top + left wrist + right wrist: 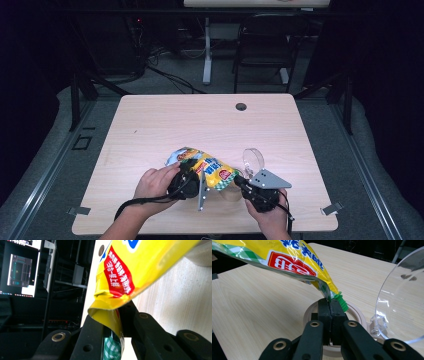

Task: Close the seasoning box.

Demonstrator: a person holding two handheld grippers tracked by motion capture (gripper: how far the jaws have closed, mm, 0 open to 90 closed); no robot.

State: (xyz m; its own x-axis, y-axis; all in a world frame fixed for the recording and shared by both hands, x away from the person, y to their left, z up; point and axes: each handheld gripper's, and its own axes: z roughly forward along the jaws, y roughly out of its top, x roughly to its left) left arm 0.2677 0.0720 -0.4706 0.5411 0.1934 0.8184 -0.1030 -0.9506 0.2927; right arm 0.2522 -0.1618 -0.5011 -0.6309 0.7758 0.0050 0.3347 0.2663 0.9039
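— Where is the bag right now?

— I have the yellow snack bag point(205, 169) lifted off the table point(150, 130), stretched between both tools near the front edge. My left gripper point(186, 181) pinches one sealed end; in the left gripper view the foil edge point(110, 315) is folded between the jaws, which stand narrow on it. My right gripper point(240, 182) has the opposite corner point(325, 291) clamped, jaws nearly touching with only film between them.

— And below it?

— A round container point(359, 315) with its clear hinged lid point(402, 297) swung open sits just under the right-hand corner, close to the green tip point(342, 302) of the bag.

— So you're opening or pouring?

— My judgement is that I'm tearing the corner over that container. To do it well I should keep both grips firm on the seam, pull the ends apart evenly, and keep the corner above the container's mouth so nothing spills on the wood. I'd also stay off the lid; it looks easy to knock.
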